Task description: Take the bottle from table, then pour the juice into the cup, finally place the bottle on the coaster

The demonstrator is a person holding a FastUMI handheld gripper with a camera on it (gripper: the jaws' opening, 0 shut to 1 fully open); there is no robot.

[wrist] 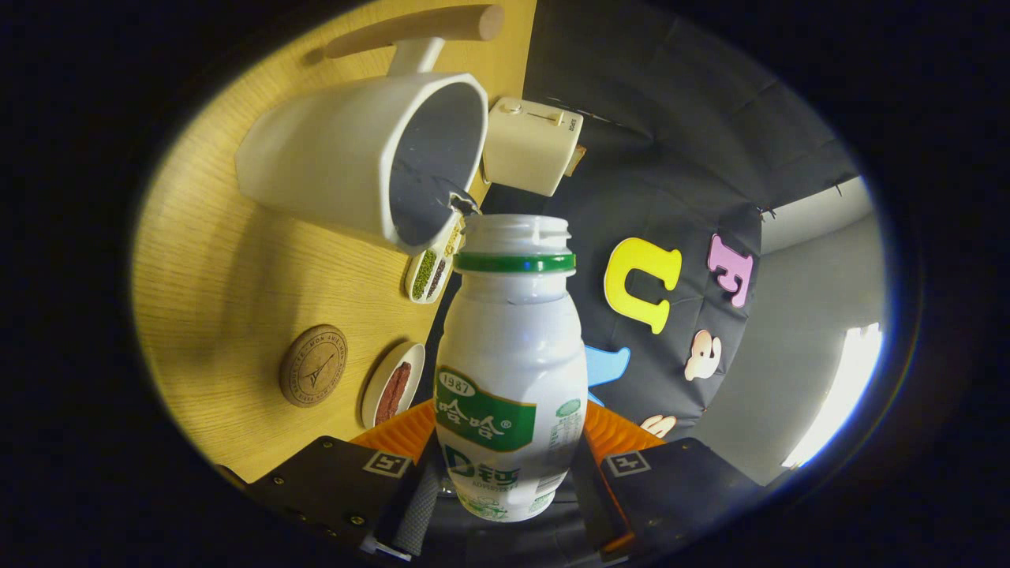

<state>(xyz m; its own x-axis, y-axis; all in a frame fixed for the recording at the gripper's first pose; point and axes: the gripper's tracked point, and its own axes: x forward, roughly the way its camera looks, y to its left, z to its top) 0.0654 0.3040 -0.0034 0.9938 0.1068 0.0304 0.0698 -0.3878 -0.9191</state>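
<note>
Though uncapped, white bottle (510, 371), green collar.

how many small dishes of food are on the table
2: one with green beans just beyond the cup, beside the bottle in the gripper; one with reddish filling next to the coaster. Others may be hidden.

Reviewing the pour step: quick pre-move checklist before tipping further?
1. Grip: gripper shut on the bottle, both fingers on its lower body: ok.
2. Cap off, bottle mouth open: ok.
3. Mouth lined up with the cup opening: close to the rim, whether over it: cannot tell.
4. Juice flowing: cannot tell.
5. Cup steady on the table: ok.
6. Coaster free for the bottle: ok.
</note>
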